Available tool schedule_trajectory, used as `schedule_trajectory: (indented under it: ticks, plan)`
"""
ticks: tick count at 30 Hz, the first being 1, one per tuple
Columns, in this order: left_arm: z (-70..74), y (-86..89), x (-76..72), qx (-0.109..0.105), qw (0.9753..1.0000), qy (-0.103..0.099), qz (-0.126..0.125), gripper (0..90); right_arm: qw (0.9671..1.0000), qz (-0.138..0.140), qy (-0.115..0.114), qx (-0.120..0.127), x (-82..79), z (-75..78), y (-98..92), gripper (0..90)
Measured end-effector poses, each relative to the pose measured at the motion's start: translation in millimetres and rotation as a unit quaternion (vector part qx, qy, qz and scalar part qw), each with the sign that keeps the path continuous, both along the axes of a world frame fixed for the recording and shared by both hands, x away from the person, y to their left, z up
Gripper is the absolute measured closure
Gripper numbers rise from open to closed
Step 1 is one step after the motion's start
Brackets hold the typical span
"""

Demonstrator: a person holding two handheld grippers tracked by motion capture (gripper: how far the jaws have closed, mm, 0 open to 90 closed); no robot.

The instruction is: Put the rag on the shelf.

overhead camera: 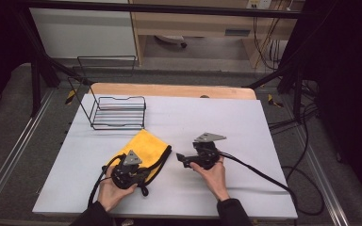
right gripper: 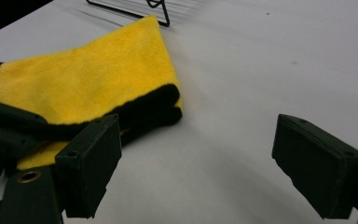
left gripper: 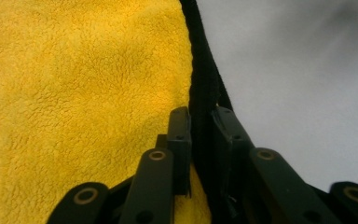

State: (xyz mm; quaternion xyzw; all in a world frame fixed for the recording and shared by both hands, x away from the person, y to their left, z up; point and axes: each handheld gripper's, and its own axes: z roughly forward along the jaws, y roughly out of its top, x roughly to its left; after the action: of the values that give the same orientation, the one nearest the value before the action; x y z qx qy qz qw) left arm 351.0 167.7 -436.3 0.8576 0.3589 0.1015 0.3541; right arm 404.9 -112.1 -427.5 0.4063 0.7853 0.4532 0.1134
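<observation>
left tool [overhead camera: 143, 175] is pinching the black trim edge of the yellow cloth [overhead camera: 143, 147], jaws pressed onto it. right tool [overhead camera: 181, 159] has its jaws spread wide, just off the cloth's right side. cloth's folded, fluffy, lying on the white worktop [overhead camera: 226, 117] with its long axis running diagonally toward the wire rack [overhead camera: 118, 112].
</observation>
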Motion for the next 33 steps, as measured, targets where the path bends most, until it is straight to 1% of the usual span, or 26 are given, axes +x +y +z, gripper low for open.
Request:
schedule_trajectory:
  ticks: [1, 3, 5, 6, 7, 8, 9, 10, 11, 13, 14, 15, 16, 17, 18, 19, 20, 22, 25, 26, 27, 28, 30, 31, 32, 33]
  plan:
    - [0.8, 1.1, -0.4, -0.003, 1.0, 0.0, 0.0, 74.1, 1.0, 0.0, 0.001, -0.003, 3.9, -2.2, 8.8, 17.3]
    - [4.2, 4.6, -1.6, -0.006, 1.0, -0.004, -0.003, 67.5, 0.9999, -0.007, 0.011, -0.009, 10.8, -6.9, 24.9, 19.8]
    - [9.3, 11.6, -2.9, -0.013, 0.9998, -0.009, -0.008, 62.4, 0.9997, -0.009, 0.02, -0.01, 17.2, -11.9, 37.7, 22.7]
    - [12.0, 15.8, -3.8, -0.017, 0.9998, -0.01, -0.009, 58.9, 0.9997, -0.01, 0.021, -0.012, 20.3, -14.1, 42.3, 24.0]
    - [14.7, 20.8, -4.3, -0.018, 0.9997, -0.014, -0.004, 55.1, 0.9997, -0.011, 0.022, -0.009, 22.7, -15.8, 46.4, 25.4]
    - [17.1, 26.6, -4.7, -0.023, 0.9996, -0.019, 0.001, 52.3, 0.9995, -0.012, 0.028, -0.011, 24.3, -16.7, 50.0, 25.3]
    - [19.3, 33.1, -4.2, -0.027, 0.9993, -0.024, 0.004, 46.5, 0.9994, -0.013, 0.031, -0.003, 27.7, -18.6, 54.7, 27.7]
    - [20.9, 39.4, -2.9, -0.032, 0.9992, -0.024, 0.008, 46.5, 0.9994, -0.013, 0.031, -0.003, 27.7, -18.6, 54.7, 27.7]
    - [21.8, 45.8, -0.9, -0.035, 0.9991, -0.021, 0.012, 37.5, 0.999, -0.016, 0.041, 0.001, 30.3, -20.1, 57.2, 29.4]
    - [22.1, 59.1, 4.0, -0.037, 0.9987, -0.02, 0.029, 35.8, 0.9989, -0.016, 0.044, -0.001, 31.2, -21.0, 58.3, 30.2]
    - [21.6, 65.7, 6.7, -0.039, 0.9982, -0.018, 0.041, 34.7, 0.9988, -0.014, 0.048, 0.001, 31.5, -21.7, 58.8, 31.6]
    - [20.9, 72.9, 9.9, -0.039, 0.9978, -0.015, 0.052, 34.7, 0.999, -0.013, 0.042, 0.006, 31.4, -21.5, 59.1, 32.8]
    - [19.3, 79.9, 13.5, -0.039, 0.997, -0.012, 0.066, 34.7, 0.999, -0.013, 0.042, 0.006, 31.4, -21.5, 59.1, 32.8]
    - [17.6, 86.5, 16.8, -0.033, 0.9963, -0.009, 0.079, 38.9, 0.9992, -0.017, 0.034, 0.014, 30.1, -18.3, 58.9, 33.4]
    - [15.5, 92.4, 19.6, -0.027, 0.9957, -0.006, 0.088, 38.9, 0.9992, -0.017, 0.034, 0.014, 30.1, -18.3, 58.9, 33.4]
    - [13.4, 97.3, 22.2, -0.025, 0.995, 0.001, 0.096, 39.9, 0.9993, -0.019, 0.028, 0.017, 29.9, -17.3, 59.1, 32.8]
    - [11.2, 100.9, 24.0, -0.024, 0.9947, 0.008, 0.099, 41.0, 0.9992, -0.019, 0.03, 0.015, 30.3, -17.2, 59.7, 31.5]
    - [6.2, 104.6, 27.1, -0.014, 0.9943, 0.014, 0.104, 43.1, 0.9991, -0.015, 0.038, 0.005, 31.3, -19.8, 63.0, 30.2]
    - [-1.1, 107.4, 30.9, -0.005, 0.9947, 0.032, 0.098, 48.5, 0.9987, -0.011, 0.049, -0.008, 30.3, -27.4, 67.2, 34.3]
    - [-2.4, 108.7, 31.8, -0.01, 0.9948, 0.034, 0.096, 48.7, 0.9985, -0.012, 0.052, -0.014, 29.5, -29.8, 67.8, 35.1]
    - [-3.0, 109.8, 32.4, -0.015, 0.9948, 0.038, 0.093, 50.4, 0.9989, -0.013, 0.043, -0.016, 28.1, -30.4, 68.2, 37.4]
    - [-3.2, 110.4, 32.7, -0.02, 0.9946, 0.043, 0.092, 52.1, 0.9988, -0.014, 0.046, -0.015, 26.9, -30.1, 68.7, 41.4]
    - [-3.5, 110.4, 32.6, -0.026, 0.9949, 0.049, 0.085, 58.7, 0.9983, -0.015, 0.056, -0.008, 25.5, -29.5, 69.2, 47.8]
    - [-3.0, 109.7, 32.1, -0.026, 0.9951, 0.05, 0.082, 61.2, 0.9982, -0.017, 0.058, -0.007, 24.6, -29.6, 69.9, 51.1]
    - [-2.5, 108.8, 31.6, -0.029, 0.9952, 0.052, 0.078, 66.1, 0.9982, -0.019, 0.057, -0.007, 23.6, -29.8, 70.1, 54.8]
    - [-2.1, 107.5, 31.1, -0.026, 0.9954, 0.052, 0.076, 71.1, 0.9981, -0.019, 0.058, -0.005, 23.2, -30.0, 70.3, 58.6]
